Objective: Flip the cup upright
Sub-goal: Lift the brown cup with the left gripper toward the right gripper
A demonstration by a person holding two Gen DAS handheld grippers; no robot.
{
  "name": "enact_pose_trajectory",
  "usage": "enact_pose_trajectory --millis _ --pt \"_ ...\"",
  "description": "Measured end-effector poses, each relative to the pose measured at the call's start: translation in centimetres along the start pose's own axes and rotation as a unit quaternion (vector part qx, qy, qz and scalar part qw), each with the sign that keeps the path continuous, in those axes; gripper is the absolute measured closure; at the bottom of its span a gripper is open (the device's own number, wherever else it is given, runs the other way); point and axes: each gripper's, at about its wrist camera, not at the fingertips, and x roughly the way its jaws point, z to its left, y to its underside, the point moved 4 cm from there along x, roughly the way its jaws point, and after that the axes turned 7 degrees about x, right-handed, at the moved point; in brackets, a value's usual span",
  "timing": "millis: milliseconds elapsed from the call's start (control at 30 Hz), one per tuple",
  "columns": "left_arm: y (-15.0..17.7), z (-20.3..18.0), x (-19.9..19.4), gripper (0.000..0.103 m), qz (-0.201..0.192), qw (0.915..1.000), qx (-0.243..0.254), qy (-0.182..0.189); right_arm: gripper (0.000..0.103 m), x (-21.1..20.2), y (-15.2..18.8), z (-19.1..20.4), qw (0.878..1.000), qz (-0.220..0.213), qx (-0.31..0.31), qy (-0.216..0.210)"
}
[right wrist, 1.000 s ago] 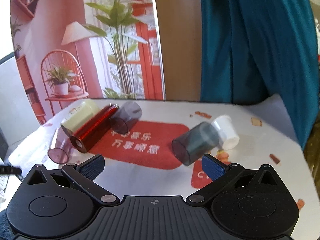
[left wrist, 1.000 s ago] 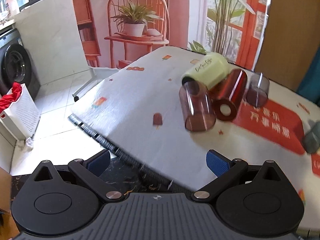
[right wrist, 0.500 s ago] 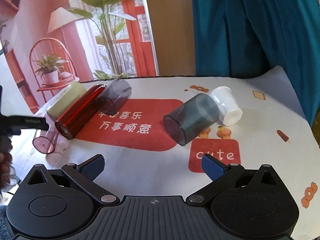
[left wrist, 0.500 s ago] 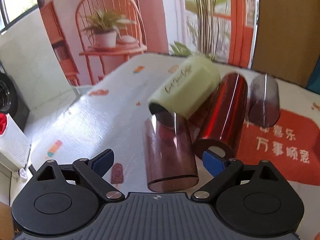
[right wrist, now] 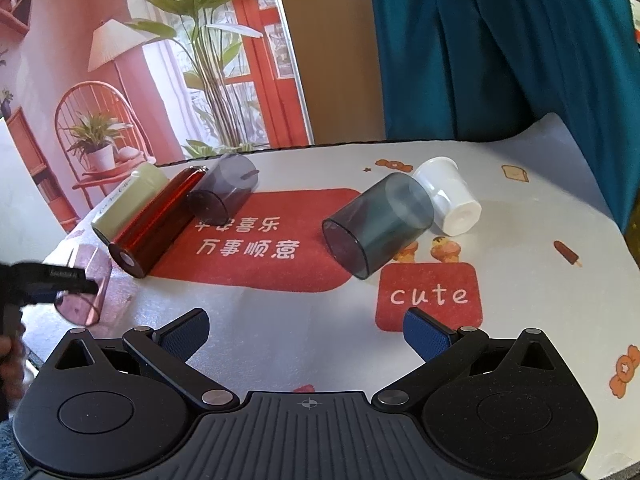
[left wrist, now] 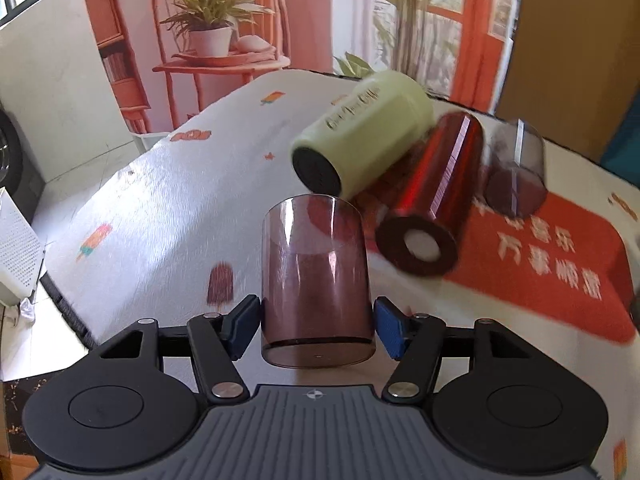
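Note:
A clear pink cup (left wrist: 314,280) lies on its side on the white tablecloth, base toward me. My left gripper (left wrist: 316,326) has closed its blue pads on both sides of the cup near its base. The right wrist view shows the same cup (right wrist: 86,288) at the table's left edge with the left gripper's finger (right wrist: 52,276) on it. My right gripper (right wrist: 306,334) is open and empty above the table's front, near a "cute" print (right wrist: 428,296).
Other cups lie on their sides: a pale green one (left wrist: 360,148), a red one (left wrist: 436,196), a smoky purple one (left wrist: 516,172), a grey-blue one (right wrist: 376,228) and a white one (right wrist: 450,196). The table edge drops off at left (left wrist: 64,304).
My left gripper moved forward onto the pink cup and closed from wide open to gripping it. My right gripper tilted down a little and stayed open.

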Motion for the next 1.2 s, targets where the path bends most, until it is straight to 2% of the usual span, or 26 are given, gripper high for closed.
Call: enact_pose_trajectory --millis 267,400,467,800,933,967,1067,1133,1200 --pt "4.0 -3.5 -4.1 0.038 0.015 0.9985 0.05 0.016 0.0 -0.5 0.2 -0.8 1.0 -0.001 0.012 -0.002" --pt "4.7 -5.6 -5.0 0.038 0.023 0.9966 0.064 0.045 0.0 -0.8 0.1 -1.3 1.0 -0.002 0.021 0.0" --pt "4.8 -7.0 -5.3 0.038 0.019 0.9951 0.083 0.051 0.0 -1.5 0.0 -1.6 1.0 -0.011 0.015 0.007" --pt "5.1 -12.4 -6.0 0.038 -0.002 0.985 0.117 0.127 0.0 -2.6 0.0 -4.6 0.999 -0.016 0.034 0.037" --pt "5.2 -12.4 -6.4 0.037 0.0 0.9815 0.117 0.151 0.0 -2.5 0.1 -5.4 0.998 -0.011 0.039 0.049" --pt "5.2 -12.1 -6.7 0.034 -0.003 0.9809 0.118 0.155 0.0 -2.5 0.1 -5.4 0.998 -0.011 0.039 0.049" --pt "5.2 -11.7 -8.2 0.022 -0.024 0.9818 0.114 0.15 0.0 -2.2 0.1 -5.2 0.998 -0.002 0.037 0.047" --pt "4.8 -10.3 -9.4 0.022 -0.043 0.9826 0.102 0.149 0.0 -1.6 -0.1 -4.5 0.999 0.012 0.03 0.04" --pt "4.2 -8.0 -10.6 0.02 -0.067 0.9862 0.079 0.129 0.0 -1.1 -0.1 -3.7 0.999 0.024 0.024 0.031"
